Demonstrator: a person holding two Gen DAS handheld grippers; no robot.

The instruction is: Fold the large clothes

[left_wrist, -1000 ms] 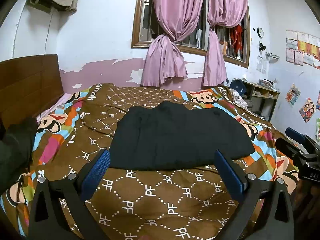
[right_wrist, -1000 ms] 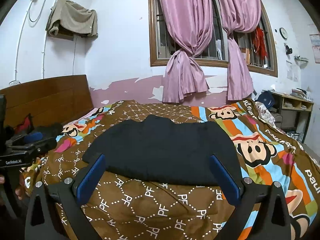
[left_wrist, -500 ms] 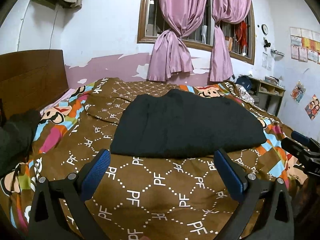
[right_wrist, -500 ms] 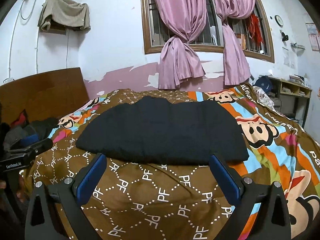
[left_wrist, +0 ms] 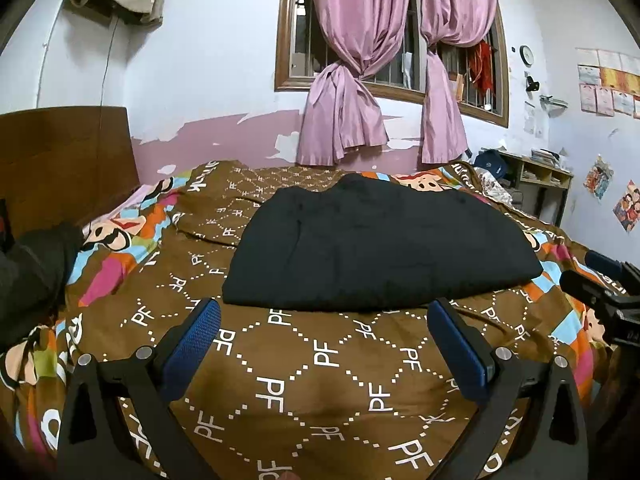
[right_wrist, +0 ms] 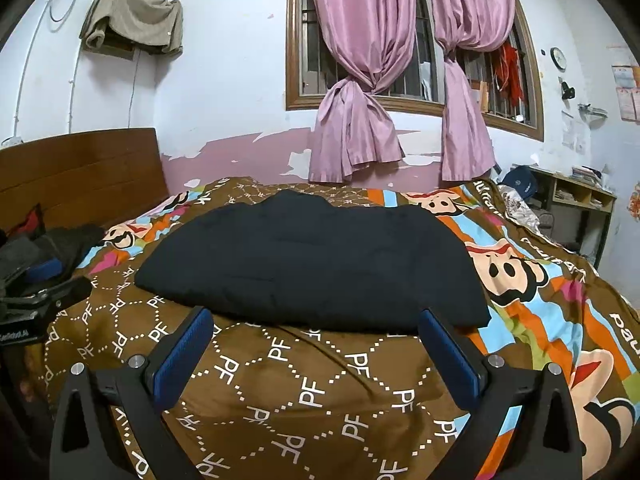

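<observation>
Scene: a bedroom bed covered by a brown patterned bedspread [left_wrist: 320, 360] with cartoon monkey faces; a window with tied pink curtains [left_wrist: 344, 120] is on the wall behind it.
Garment: a large black garment [left_wrist: 376, 244] lies flat on the bedspread, in the middle of the bed, already folded into a wide, roughly rectangular bundle with a small hump at its far edge, toward the curtains.
Left gripper: the left gripper [left_wrist: 324, 344] hangs just short of the garment's near edge, toward its left end, fingers spread wide and holding nothing.
Right gripper: the right gripper [right_wrist: 316, 344] sits just short of the same near edge, toward the garment's right end, fingers also spread wide and empty.
Contact: neither gripper touches the garment; bare bedspread shows between the blue pads and the cloth.
Other items: a dark heap of clothing [left_wrist: 32, 272] lies well to the left of the garment, by the wooden headboard [left_wrist: 64, 160].
Step in hand: judging from the layout, either the fold is finished or another fold is about to start.
Doing it well: if folding again, pinch the two near corners of the garment, catching every layer but not the bedspread beneath.
Motion advice: lift both corners level and together, carry them over to the far edge, and lay them down square.
Risk: thick layers may slip or bunch if only the top one is caught.
</observation>
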